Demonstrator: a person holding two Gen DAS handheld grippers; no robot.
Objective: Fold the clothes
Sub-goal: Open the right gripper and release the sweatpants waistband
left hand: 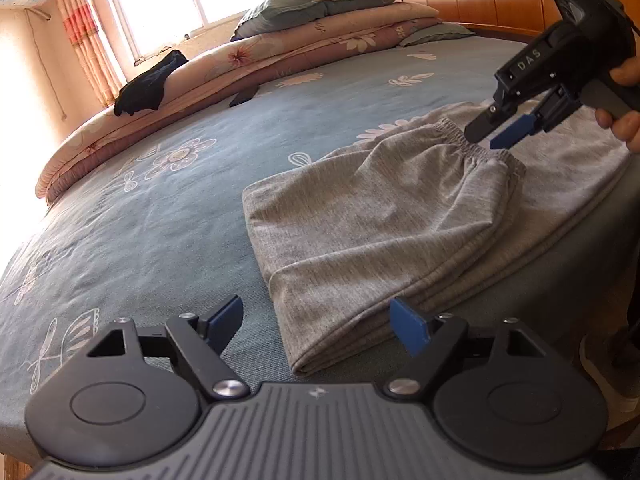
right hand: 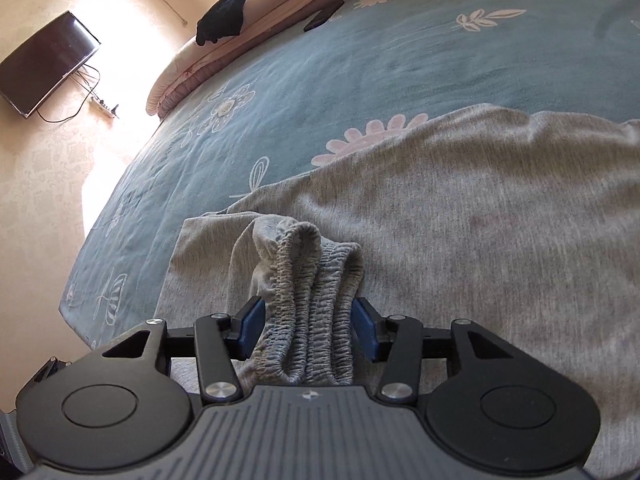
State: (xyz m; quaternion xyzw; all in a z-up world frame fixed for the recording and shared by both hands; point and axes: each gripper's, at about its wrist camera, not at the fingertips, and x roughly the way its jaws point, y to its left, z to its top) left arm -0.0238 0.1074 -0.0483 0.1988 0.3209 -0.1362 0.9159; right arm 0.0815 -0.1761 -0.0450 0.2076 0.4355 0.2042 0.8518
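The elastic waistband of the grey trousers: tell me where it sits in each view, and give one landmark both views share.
Left wrist view: the elastic waistband lies right of centre, upper half, just under the right gripper.
Right wrist view: it is bunched at bottom centre, between the blue pads of that gripper.
Shared landmark: the black garment draped on the rolled quilt, upper left in both.

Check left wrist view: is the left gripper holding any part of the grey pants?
No, the left gripper stands open with bare blue pads, and the folded edge of the grey pants lies on the bed between them, untouched.
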